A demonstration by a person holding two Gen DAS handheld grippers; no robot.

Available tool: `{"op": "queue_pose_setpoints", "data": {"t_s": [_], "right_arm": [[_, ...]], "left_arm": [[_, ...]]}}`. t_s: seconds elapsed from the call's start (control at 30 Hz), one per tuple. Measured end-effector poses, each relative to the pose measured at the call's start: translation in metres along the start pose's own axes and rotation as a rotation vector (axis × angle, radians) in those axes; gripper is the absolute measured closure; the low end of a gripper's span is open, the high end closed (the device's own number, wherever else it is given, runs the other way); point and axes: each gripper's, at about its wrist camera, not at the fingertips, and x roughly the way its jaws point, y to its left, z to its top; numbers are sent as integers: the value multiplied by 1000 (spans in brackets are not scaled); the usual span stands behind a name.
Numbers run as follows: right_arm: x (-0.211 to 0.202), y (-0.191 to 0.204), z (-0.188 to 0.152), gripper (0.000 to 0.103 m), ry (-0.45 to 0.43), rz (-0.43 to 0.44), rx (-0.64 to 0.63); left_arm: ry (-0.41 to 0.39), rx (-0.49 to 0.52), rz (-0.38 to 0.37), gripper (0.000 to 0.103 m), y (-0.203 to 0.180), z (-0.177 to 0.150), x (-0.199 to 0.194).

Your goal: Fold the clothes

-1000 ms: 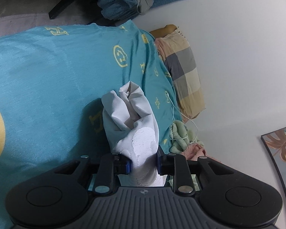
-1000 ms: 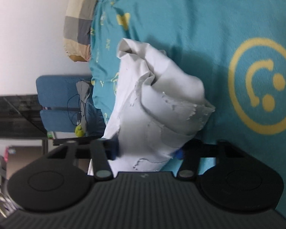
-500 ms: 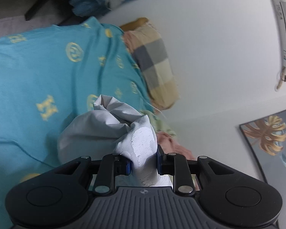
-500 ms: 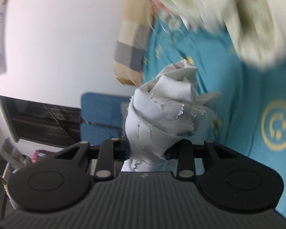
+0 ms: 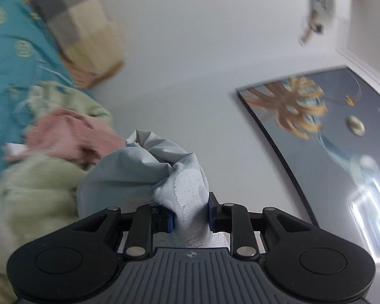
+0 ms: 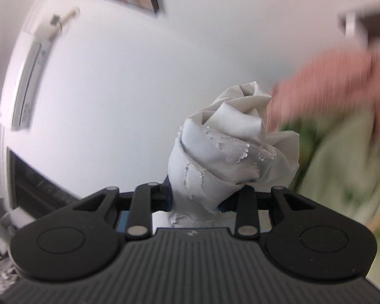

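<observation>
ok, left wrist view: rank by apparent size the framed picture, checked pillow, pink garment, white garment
1. framed picture, clearly largest, cut off by the frame edge.
2. checked pillow.
3-4. white garment and pink garment look alike; both blurred, white one nearer the camera and clamped in the left tool, so unranked.

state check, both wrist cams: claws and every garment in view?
left claw: shut on white garment
right claw: shut on white garment
white garment: bunched, lifted, pinched at both claws
green garment: crumpled, unfolded
pink garment: crumpled on the green one
</observation>
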Motion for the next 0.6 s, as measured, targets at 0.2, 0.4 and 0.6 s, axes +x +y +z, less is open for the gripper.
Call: {"op": "queue_pose_setpoints", "data": {"t_s": [0.2,0.4,0.6], "right_arm": [[-22,-84,27,68,-40,-185,73],[-45,-160,-17,69,145,-368,106],[-47,-154,-29,69,170,-409,-20]], "left_arm": [[129,74,63,77,49,-81,53],[260,160,151,76,117,-140,30],[287,214,216,68,127,-158,-1]]}}
